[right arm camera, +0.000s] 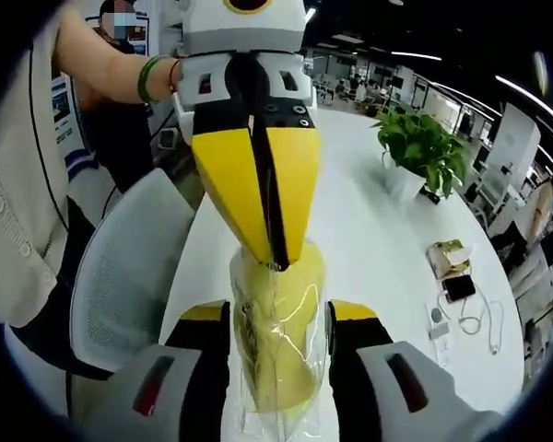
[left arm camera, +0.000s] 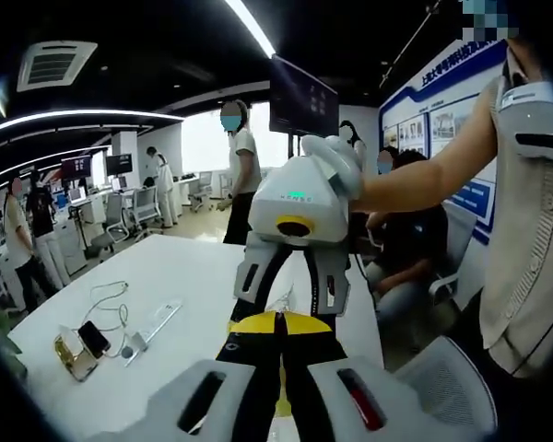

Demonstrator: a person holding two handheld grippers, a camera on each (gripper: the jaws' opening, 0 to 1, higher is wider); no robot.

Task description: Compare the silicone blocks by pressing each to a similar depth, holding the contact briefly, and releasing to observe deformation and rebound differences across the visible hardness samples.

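Silicone block (right arm camera: 276, 341), plastic-wrapped and partly hidden, sits between spread right fingers (right arm camera: 212, 368); left fingers (right arm camera: 258, 184) closed on it.

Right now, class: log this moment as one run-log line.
left gripper: shut, tips on yellow wrapped silicone block | right gripper: open, jaws flanking block | surface: white table | phase: pressing
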